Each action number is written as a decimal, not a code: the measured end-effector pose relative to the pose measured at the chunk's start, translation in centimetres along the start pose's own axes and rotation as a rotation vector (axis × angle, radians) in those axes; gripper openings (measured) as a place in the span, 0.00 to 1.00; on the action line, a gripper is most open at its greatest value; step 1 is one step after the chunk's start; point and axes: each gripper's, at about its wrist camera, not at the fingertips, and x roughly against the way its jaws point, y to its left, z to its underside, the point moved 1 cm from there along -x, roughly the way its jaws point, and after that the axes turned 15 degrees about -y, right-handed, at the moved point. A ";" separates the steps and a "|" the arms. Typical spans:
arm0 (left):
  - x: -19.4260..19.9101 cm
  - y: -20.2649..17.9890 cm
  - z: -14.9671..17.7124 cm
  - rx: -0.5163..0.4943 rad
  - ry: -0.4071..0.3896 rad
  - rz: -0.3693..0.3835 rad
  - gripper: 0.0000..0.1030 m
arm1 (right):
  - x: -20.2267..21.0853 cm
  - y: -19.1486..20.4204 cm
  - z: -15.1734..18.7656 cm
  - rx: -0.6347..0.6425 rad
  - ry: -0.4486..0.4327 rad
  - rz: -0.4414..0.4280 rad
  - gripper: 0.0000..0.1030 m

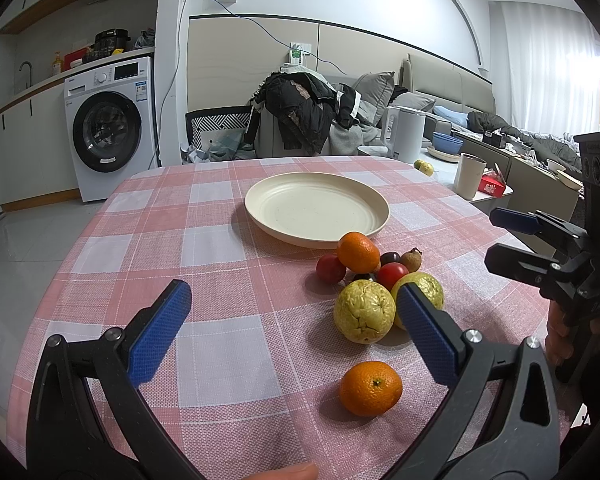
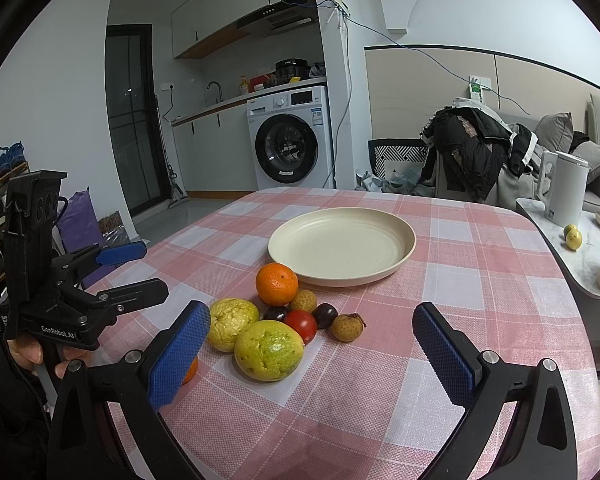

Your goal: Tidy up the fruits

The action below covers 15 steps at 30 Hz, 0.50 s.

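Pink and white squares cover the tablecloth in front of you. On it sits a big cream plate with nothing in it. The fruits lie in a little bunch on the cloth, just on your side of the plate.

One orange sits right by the plate's rim. Next to it you can see a red tomato, another red fruit and a dark plum. A small brown longan is there too, and the other camera shows a second one a bit off to the side. Two bumpy yellow-green guavas sit closest to you in the bunch, side by side. A second orange lies alone on the cloth, a little apart from the others and nearer to you.

Your left gripper hangs above the cloth with its blue fingers spread wide. Nothing is between them. The lone orange is low down near its right finger, not touching it.

Your right gripper is also up in the air with its fingers far apart and holding nothing. The fruit bunch sits just ahead of its left finger.

Off the table you can see a white washing machine and a pile of dark clothes on a chair.
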 end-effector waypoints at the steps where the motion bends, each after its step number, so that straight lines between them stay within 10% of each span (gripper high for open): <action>1: 0.0 0.0 0.0 0.000 0.000 0.000 0.99 | 0.0 0.0 0.0 0.001 0.000 0.000 1.00; 15: 0.0 0.0 0.0 0.000 -0.001 -0.001 0.99 | 0.0 -0.1 0.0 0.001 0.001 -0.001 1.00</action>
